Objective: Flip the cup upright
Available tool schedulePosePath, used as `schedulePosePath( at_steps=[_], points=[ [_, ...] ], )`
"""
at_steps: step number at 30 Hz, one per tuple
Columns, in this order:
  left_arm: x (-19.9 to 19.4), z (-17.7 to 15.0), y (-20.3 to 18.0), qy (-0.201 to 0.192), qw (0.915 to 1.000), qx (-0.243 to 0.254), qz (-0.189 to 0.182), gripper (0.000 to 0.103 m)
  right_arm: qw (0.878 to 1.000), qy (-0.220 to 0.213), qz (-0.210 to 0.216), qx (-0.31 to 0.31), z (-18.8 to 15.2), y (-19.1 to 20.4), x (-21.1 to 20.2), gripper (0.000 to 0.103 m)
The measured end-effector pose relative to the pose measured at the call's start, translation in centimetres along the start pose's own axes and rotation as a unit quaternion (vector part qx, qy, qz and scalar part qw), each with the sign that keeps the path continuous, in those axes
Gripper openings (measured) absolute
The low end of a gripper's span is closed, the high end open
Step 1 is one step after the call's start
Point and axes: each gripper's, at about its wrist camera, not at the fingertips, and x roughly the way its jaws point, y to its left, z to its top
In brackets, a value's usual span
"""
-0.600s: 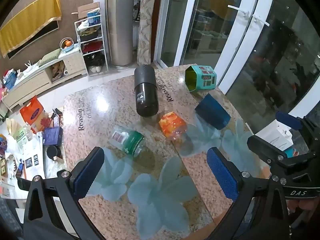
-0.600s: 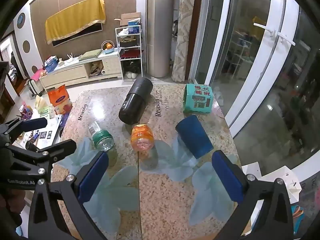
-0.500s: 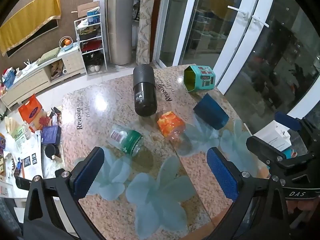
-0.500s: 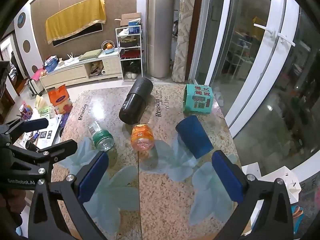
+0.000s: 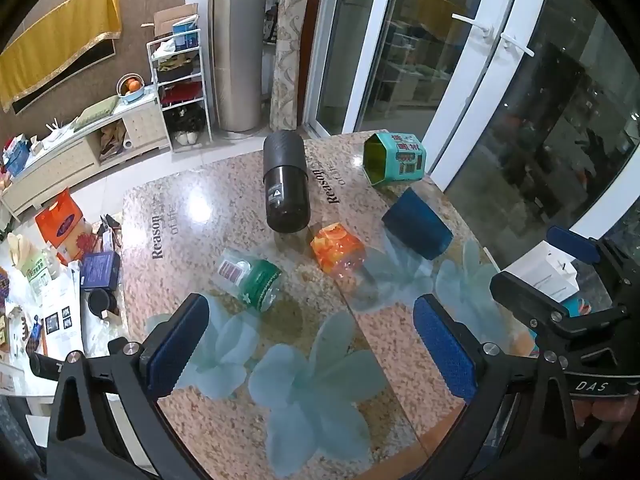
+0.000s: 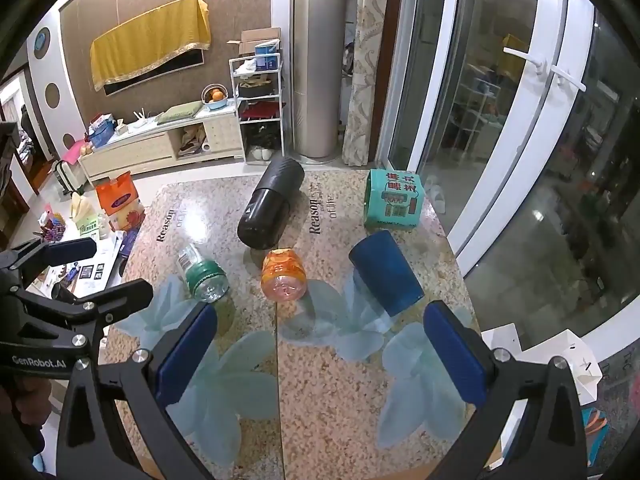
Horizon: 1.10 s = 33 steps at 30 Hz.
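Observation:
A dark blue cup (image 6: 386, 272) lies on its side on the speckled stone table (image 6: 320, 400), toward the right; it also shows in the left wrist view (image 5: 417, 224). My right gripper (image 6: 320, 356) is open and empty, hovering above the table's near part, with the cup just beyond its right finger. My left gripper (image 5: 308, 350) is open and empty, above the near part of the table, well short of the cup. The right gripper's side shows at the right of the left wrist view (image 5: 568, 276).
Also lying on the table: a black flask (image 6: 270, 204), an orange bottle (image 6: 283, 275), a green-labelled clear bottle (image 6: 202, 274) and a teal box (image 6: 394, 199). A glass door stands to the right. Clutter covers the floor to the left. White paper box (image 6: 560, 360) sits off the table's right edge.
The left gripper has drawn back and up slightly, so the table's objects sit a little higher in its view. The right gripper has barely moved. Both stay open.

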Motion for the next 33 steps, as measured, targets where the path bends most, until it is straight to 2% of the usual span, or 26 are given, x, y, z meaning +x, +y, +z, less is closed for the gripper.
schedulePosePath(
  at_steps=[33],
  points=[
    [0.51,-0.66,0.54,0.009,0.9999,-0.011,-0.009,0.101,1.0,0.006,0.007,-0.001,-0.05,0.54,0.21,0.103]
  ],
)
